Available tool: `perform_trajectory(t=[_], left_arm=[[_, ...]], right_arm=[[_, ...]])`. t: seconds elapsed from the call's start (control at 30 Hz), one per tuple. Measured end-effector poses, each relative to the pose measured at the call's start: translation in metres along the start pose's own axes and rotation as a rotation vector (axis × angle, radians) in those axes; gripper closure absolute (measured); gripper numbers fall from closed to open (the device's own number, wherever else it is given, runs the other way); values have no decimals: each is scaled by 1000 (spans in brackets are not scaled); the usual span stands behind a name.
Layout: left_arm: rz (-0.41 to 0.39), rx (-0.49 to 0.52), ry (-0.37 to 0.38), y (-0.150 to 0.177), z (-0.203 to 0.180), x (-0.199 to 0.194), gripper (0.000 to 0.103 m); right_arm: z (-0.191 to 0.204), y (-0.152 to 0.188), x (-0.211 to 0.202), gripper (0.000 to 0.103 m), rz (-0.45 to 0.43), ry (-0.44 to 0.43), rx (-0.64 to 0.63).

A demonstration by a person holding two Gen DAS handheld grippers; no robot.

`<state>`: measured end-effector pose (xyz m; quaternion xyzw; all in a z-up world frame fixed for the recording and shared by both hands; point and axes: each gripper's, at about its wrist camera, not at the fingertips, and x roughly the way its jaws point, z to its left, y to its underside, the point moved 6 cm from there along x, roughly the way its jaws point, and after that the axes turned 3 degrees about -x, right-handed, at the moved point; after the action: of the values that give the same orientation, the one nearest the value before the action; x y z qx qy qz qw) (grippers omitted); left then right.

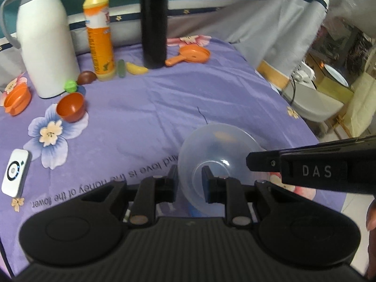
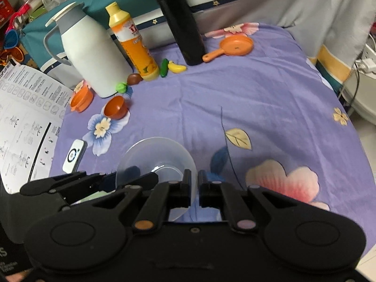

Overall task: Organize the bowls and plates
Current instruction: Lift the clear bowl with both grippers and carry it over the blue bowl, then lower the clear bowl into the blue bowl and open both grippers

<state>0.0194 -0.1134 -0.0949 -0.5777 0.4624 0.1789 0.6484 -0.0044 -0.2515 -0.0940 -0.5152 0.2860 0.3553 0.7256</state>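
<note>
Both claws grip one clear plastic bowl (image 1: 218, 155), tilted above the purple floral cloth (image 1: 152, 108) on the surface. Left claw (image 1: 189, 178) clamped on its near rim; right claw (image 2: 193, 185) pinched nearly closed on the opposite rim. Bowl is nearer the camera than the black flask (image 1: 154, 21), well apart from it.

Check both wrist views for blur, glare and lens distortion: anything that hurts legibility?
Left wrist view: strong fisheye bending with dark corners; the clear bowl shows a small glare spot; the room at the right edge is smeared. Right wrist view: the same curvature; the bowl is soft-edged, while the black flask and orange bottle stay readable.
</note>
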Motion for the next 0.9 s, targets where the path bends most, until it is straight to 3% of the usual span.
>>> perform_trajectory(t=[0.33, 0.9], left_arm=[[41, 26, -4, 20, -19, 9, 83], [63, 77, -15, 28, -28, 22, 75]], right_arm=[[-16, 26, -4, 96, 40, 16, -2], [-25, 33, 10, 95, 70, 28, 12]])
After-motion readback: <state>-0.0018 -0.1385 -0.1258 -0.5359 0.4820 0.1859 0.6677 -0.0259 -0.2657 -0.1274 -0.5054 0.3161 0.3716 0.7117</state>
